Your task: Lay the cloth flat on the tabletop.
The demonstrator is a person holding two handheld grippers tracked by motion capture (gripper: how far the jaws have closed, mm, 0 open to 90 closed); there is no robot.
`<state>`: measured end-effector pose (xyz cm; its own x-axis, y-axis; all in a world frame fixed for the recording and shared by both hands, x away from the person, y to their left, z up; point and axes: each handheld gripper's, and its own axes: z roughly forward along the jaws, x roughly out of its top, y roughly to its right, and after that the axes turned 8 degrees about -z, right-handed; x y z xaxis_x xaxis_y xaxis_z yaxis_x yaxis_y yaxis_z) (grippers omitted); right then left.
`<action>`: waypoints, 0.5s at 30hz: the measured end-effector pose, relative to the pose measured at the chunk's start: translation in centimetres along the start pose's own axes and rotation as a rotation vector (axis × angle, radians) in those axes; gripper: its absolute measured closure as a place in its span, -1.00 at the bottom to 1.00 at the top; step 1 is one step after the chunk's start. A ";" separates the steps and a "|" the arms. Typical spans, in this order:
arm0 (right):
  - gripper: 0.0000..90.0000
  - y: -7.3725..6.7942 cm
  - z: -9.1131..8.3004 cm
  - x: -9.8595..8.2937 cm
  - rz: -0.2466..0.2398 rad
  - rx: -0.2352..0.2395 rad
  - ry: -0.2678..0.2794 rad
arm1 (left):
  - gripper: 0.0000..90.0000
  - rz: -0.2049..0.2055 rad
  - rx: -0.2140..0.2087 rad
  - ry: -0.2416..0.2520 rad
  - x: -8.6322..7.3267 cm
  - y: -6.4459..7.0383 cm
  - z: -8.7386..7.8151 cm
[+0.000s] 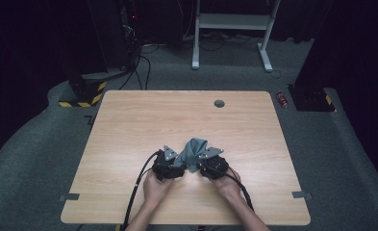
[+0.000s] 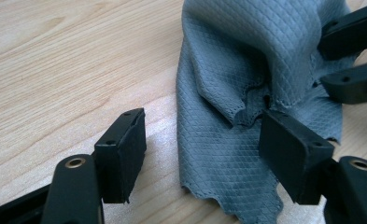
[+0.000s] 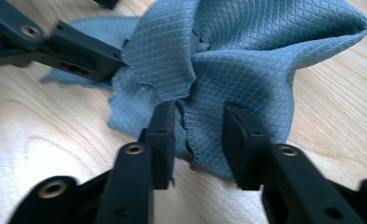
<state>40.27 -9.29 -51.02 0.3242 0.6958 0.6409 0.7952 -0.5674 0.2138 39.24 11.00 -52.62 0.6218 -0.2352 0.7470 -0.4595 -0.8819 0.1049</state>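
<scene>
Grey quilted cloth (image 1: 192, 153) lies bunched in a soft heap near your edge of the wooden table (image 1: 129, 125), right between your two grippers, and that squeeze from both sides is what the next move turns on. Your left gripper (image 2: 202, 149) stands wide open: one jaw rests over bare wood to the side, the other just touches a folded edge, and the scalloped hem of the cloth lies flat between them, so nothing is held yet. Your right gripper (image 3: 197, 140) is narrower, its jaws straddling a raised fold with a seam running up between them; they look close to the fabric on both sides, but a gap is visible, so I judge it not clamped. From the high view both hands sit level with each other, the left gripper (image 1: 166, 163) and the right gripper (image 1: 211, 164) about equally near the heap, which rises away from you between them. Since the heap's long axis runs away from you, each gripper meets it from the flank; pick your edge before closing.
</scene>
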 end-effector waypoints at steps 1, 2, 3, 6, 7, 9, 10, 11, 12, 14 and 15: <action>0.60 0.2 0.1 0.0 0.005 0.002 -0.011 | -0.28 0.000 0.000 0.000 0.0 0.0 0.0; 0.66 0.4 0.2 0.0 0.012 0.003 -0.016 | -0.28 -0.001 0.000 0.000 0.0 0.0 0.0; 0.74 0.7 0.2 -0.1 0.023 0.008 -0.016 | -0.28 -0.001 0.000 0.000 0.0 0.0 0.0; 0.96 1.1 0.2 -0.1 0.026 0.001 -0.021 | -0.28 0.000 0.000 0.000 0.0 0.0 0.0; 0.99 1.2 0.2 -0.1 0.027 -0.005 -0.020 | -0.28 -0.001 0.000 0.000 0.0 0.0 0.0; 1.00 1.3 0.0 -0.1 0.024 -0.011 -0.016 | -0.28 -0.001 0.000 0.000 0.0 0.0 0.0; 1.00 1.4 -0.2 -0.1 0.034 -0.015 -0.008 | -0.28 -0.001 0.000 0.000 0.0 0.0 0.0; 1.00 1.6 -0.4 -0.1 0.039 -0.019 -0.001 | -0.28 -0.001 0.000 0.000 0.0 0.0 0.0; 1.00 1.7 -0.7 -0.1 0.045 -0.026 0.010 | -0.28 0.000 0.000 0.000 0.0 0.0 0.0; 1.00 2.1 -1.4 -0.2 0.060 -0.046 0.032 | -0.28 -0.001 0.000 0.000 0.0 0.0 0.0; 1.00 2.3 -1.7 -0.3 0.067 -0.055 0.040 | -0.28 -0.001 0.000 0.000 0.0 0.0 0.0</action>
<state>41.11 -11.59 -49.47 0.3544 0.6377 0.6839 0.7423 -0.6366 0.2089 39.24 11.00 -52.62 0.6221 -0.2342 0.7471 -0.4591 -0.8820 0.1059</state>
